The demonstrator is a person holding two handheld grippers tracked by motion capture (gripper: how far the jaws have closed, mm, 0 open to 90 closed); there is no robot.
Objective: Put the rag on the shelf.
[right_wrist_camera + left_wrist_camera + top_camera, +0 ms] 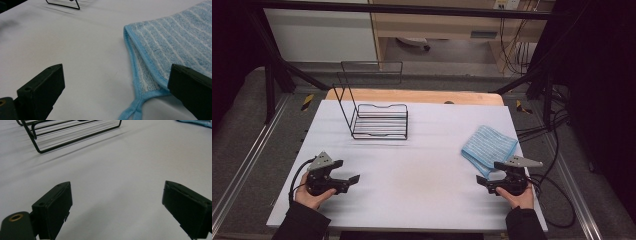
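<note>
A folded light-blue striped towel (488,145) lies on the white table (412,175) at the right. Its hemmed corner with a hanging loop (136,106) sits just in front of my right gripper (486,181), whose jaws stand open over the table with nothing between them; the right jaw reaches beside the towel's edge (145,57). My left gripper (348,172) rests low at the front left, jaws wide open over bare table (117,202). A black wire rack (374,120) stands at the back left, its front bar seen in the left gripper view (75,137).
Wooden board edge (412,96) runs behind the white sheet. Black frame posts (269,85) and metal rails flank the table. Cables (557,195) trail off the right side. Open white surface stretches between the two grippers.
</note>
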